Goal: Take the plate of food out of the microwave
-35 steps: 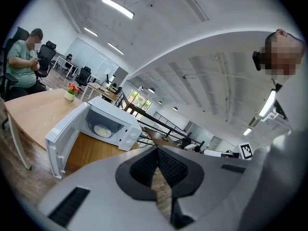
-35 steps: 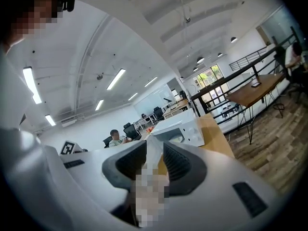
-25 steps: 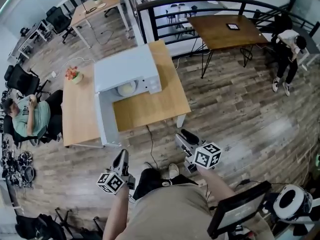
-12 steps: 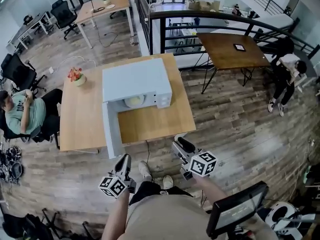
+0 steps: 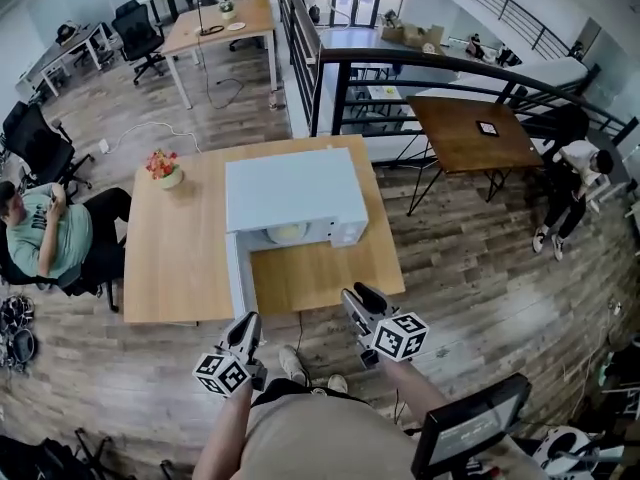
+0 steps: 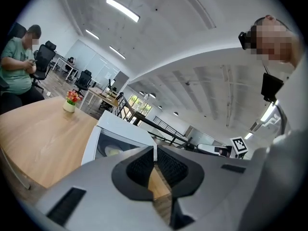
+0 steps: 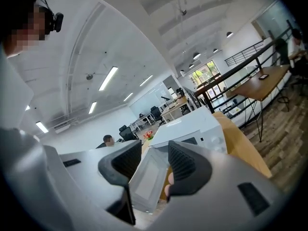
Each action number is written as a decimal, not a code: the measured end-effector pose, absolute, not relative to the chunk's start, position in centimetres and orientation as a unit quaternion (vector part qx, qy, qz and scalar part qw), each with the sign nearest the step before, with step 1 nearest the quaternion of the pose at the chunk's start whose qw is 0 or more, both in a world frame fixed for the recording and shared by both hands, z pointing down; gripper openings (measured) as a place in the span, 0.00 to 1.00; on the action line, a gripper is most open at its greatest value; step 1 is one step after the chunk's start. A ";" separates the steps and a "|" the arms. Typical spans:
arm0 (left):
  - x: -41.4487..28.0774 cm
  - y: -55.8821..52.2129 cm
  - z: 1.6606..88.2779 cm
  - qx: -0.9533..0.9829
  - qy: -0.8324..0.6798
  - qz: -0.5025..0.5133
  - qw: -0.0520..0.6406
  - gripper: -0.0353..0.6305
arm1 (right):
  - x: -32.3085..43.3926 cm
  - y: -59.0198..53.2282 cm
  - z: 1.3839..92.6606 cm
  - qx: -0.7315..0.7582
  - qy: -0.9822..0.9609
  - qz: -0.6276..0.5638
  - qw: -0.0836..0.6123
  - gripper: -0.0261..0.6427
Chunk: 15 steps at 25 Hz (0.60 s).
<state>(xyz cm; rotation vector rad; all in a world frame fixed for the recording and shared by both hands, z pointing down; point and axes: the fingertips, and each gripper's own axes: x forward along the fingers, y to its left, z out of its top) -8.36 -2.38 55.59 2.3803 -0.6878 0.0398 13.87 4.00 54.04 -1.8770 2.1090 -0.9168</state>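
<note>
A white microwave (image 5: 295, 193) stands on a wooden table (image 5: 180, 258), its door (image 5: 240, 278) swung open to the left. Inside lies a pale plate of food (image 5: 288, 233), which the left gripper view also shows as the plate (image 6: 113, 150) behind the door opening. My left gripper (image 5: 246, 325) hangs just off the table's near edge; its pads meet at the tips with nothing between them (image 6: 154, 150). My right gripper (image 5: 360, 296) is over the near edge, right of the door. Its jaws stand apart and empty (image 7: 155, 150), framing the open door (image 7: 144, 184).
A small flower pot (image 5: 165, 170) sits at the table's far left. A person (image 5: 45, 238) is seated left of the table. A black railing (image 5: 430, 68) and a second table (image 5: 470, 133) lie behind. A dark screen on a stand (image 5: 470, 428) is at my right.
Both grippers have come forward from the open floor to the table's near edge, and the microwave now looks nearer. Neither gripper's jaws have changed.
</note>
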 end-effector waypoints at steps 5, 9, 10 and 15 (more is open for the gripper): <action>-8.0 -4.6 56.4 0.909 -0.247 0.013 0.334 0.06 | 14.6 2.7 55.0 -0.661 0.675 -0.316 0.088 0.28; -7.9 -6.0 56.8 0.911 -0.235 0.011 0.337 0.06 | 14.0 1.6 55.6 -0.674 0.663 -0.317 0.074 0.28; -7.8 -6.3 56.9 0.912 -0.232 0.011 0.339 0.06 | 13.8 1.3 55.7 -0.676 0.661 -0.318 0.070 0.28; -7.4 -7.3 56.7 0.913 -0.218 0.006 0.344 0.06 | 12.8 -0.4 55.6 -0.678 0.656 -0.326 0.055 0.28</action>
